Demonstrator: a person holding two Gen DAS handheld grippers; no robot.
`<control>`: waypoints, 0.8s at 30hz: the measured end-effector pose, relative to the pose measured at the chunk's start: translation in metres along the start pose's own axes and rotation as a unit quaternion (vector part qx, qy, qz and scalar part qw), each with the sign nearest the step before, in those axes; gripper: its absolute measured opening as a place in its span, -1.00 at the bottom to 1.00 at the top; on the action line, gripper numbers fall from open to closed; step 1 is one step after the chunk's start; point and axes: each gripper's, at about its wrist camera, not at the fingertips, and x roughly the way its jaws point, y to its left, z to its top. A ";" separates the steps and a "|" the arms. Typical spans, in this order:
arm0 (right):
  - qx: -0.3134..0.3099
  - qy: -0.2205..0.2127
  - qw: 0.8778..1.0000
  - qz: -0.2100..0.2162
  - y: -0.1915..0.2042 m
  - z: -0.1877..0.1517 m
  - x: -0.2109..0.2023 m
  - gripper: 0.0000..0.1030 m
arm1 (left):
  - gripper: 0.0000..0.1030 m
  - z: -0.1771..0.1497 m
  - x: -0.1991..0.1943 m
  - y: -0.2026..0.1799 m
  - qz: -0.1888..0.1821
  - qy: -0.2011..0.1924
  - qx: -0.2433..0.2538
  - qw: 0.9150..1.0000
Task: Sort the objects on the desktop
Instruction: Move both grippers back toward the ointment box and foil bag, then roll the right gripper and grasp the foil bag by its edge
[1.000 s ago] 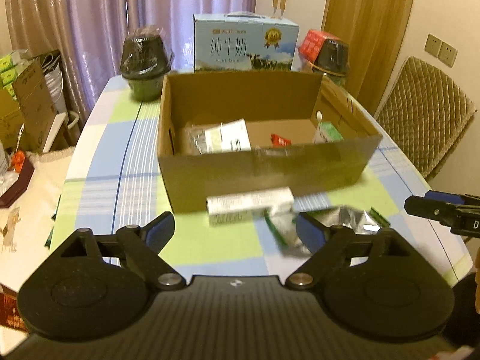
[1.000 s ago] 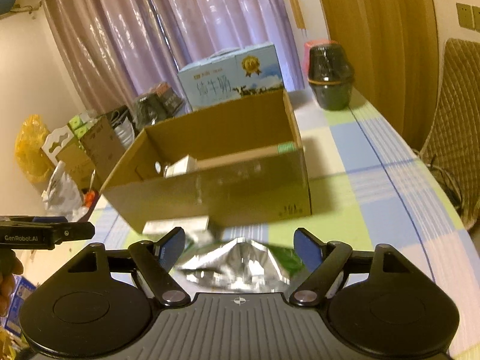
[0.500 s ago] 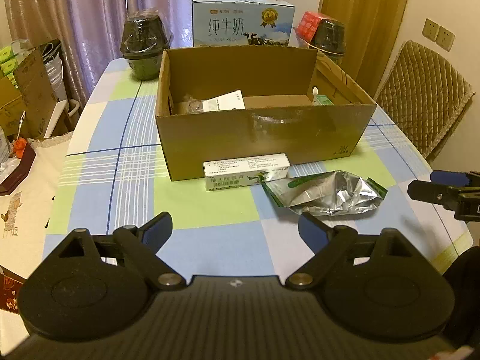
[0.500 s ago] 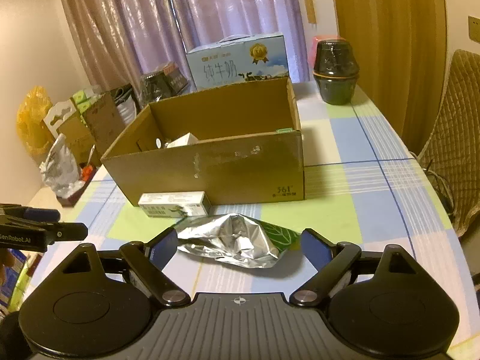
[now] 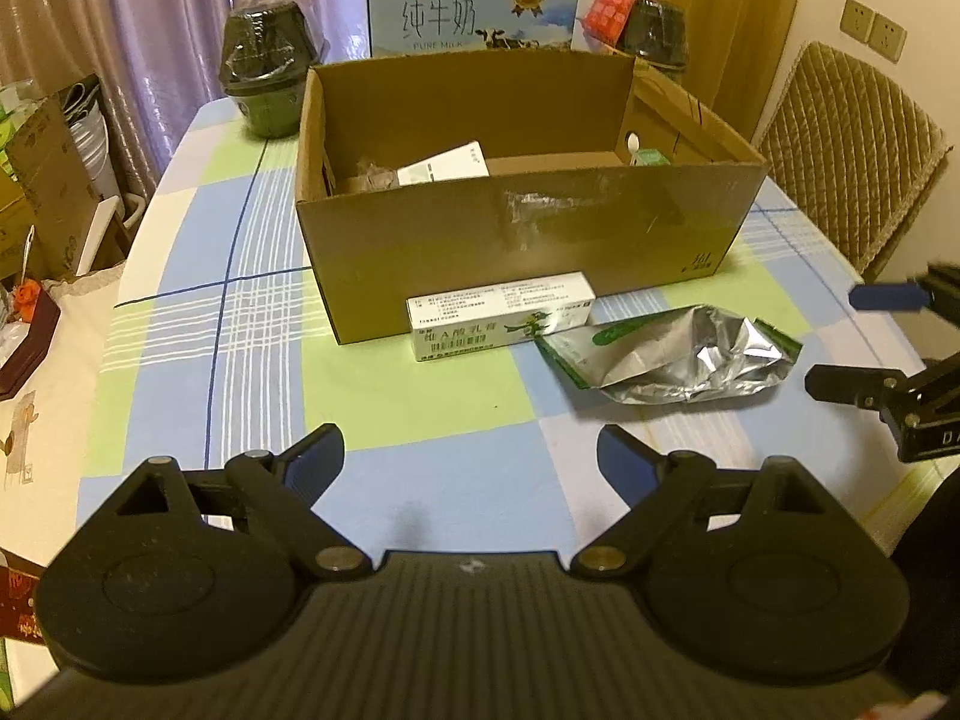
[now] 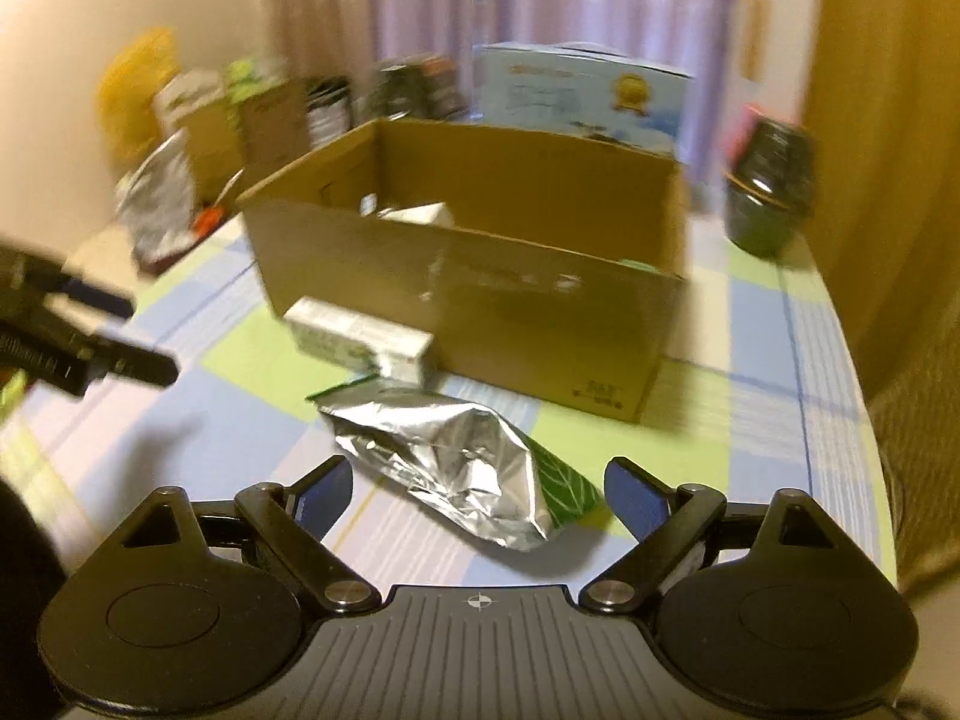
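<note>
Your left gripper (image 5: 471,459) hangs wide apart over bare tablecloth (image 5: 420,396), holding nothing. Your right gripper (image 6: 477,495) is just as wide and empty, with the near end of the foil pouch (image 6: 462,462) lying between its fingertips on the cloth; whether a pad touches it you cannot tell.

The left view is sharp and looks down into the box (image 5: 522,228), showing a white carton (image 5: 444,165) and a small green pack (image 5: 651,157) inside. The right view is blurred with motion and gives only a pale shape there. Each camera catches the other gripper at its edge, fingers spread.

From the left, the pouch (image 5: 678,354) lies flat with its long axis across the table, green end toward the ointment box (image 5: 501,315), crumpled end to the right. From the right it runs diagonally, green end nearest you. The ointment box lies lengthwise against the cardboard box's front wall, touching or nearly touching the pouch's corner.

The cloth is checked blue, green and white. Beyond the box stand a blue milk case (image 5: 471,9) and two dark wrapped pots (image 5: 270,81), then purple curtains (image 5: 150,6). A quilted chair (image 5: 852,162) sits right; cartons crowd the left.
</note>
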 end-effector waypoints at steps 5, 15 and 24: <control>-0.122 0.026 0.992 0.021 0.012 0.001 0.027 0.72 | 0.75 0.002 0.016 0.002 0.000 0.013 0.025 1.000; -0.294 0.083 0.951 0.045 0.022 -0.004 0.089 0.72 | 0.88 0.005 0.047 0.000 -0.010 0.025 0.101 0.994; -0.347 0.116 0.929 0.065 0.025 -0.006 0.127 0.71 | 0.98 0.011 0.071 0.006 -0.030 0.018 0.141 0.989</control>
